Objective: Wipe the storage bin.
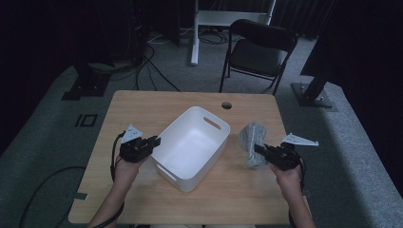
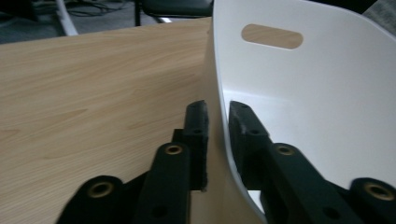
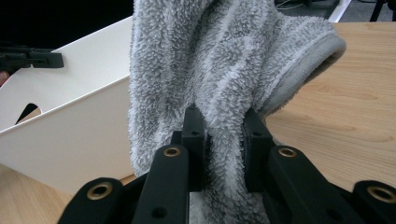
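A white plastic bin (image 1: 192, 110) with handle slots stands slightly tilted in the middle of the wooden table (image 1: 142, 102). My left gripper (image 1: 157, 140) is at its left rim. In the left gripper view the bin wall (image 2: 303, 93) runs between the two jaws of that gripper (image 2: 218, 109), with a thin gap at the outer pad, so it is open around the wall. My right gripper (image 1: 256, 148) is to the right of the bin, shut on a fluffy grey towel (image 1: 252, 135). The towel (image 3: 224, 56) rises bunched above the jaws of that gripper (image 3: 223, 116), next to the bin (image 3: 70, 130).
A round cable hole (image 1: 226, 105) sits near the table's far edge. A black folding chair (image 1: 259, 50) and a white desk leg (image 1: 194, 33) stand behind the table. Bare table surface lies in front of the bin and at the far left.
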